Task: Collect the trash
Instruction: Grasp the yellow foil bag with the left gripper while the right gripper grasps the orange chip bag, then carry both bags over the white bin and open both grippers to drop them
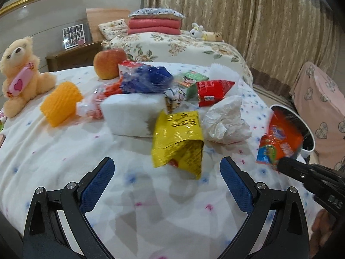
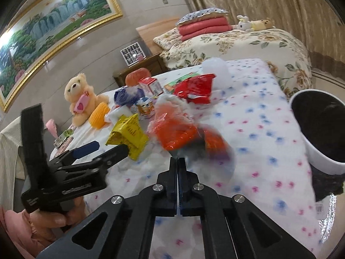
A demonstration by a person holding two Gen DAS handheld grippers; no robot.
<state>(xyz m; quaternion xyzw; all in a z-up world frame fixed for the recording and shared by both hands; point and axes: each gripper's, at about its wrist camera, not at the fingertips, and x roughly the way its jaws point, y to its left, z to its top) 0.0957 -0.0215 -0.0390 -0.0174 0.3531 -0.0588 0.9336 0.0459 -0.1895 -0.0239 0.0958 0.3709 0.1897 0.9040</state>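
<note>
My right gripper (image 2: 177, 161) is shut on an orange snack wrapper (image 2: 179, 133), which hangs blurred from its tips above the flowered bedcover. In the left wrist view that gripper (image 1: 282, 164) holds the orange wrapper (image 1: 280, 138) in front of the white bin (image 1: 310, 140) with a black liner. My left gripper (image 1: 168, 164) stands open over the cover, just short of a yellow foil packet (image 1: 179, 142). From the right wrist view the left gripper (image 2: 107, 149) sits beside that yellow packet (image 2: 127, 133). The bin (image 2: 310, 151) stands at the bed's right edge.
More litter lies behind: a crumpled white bag (image 1: 226, 123), a red packet (image 1: 213, 90), a white foam block (image 1: 133, 114), a blue bag (image 1: 146, 77), an orange foam net (image 1: 61, 103). An apple (image 1: 108, 63) and a teddy bear (image 1: 19, 75) sit at the left.
</note>
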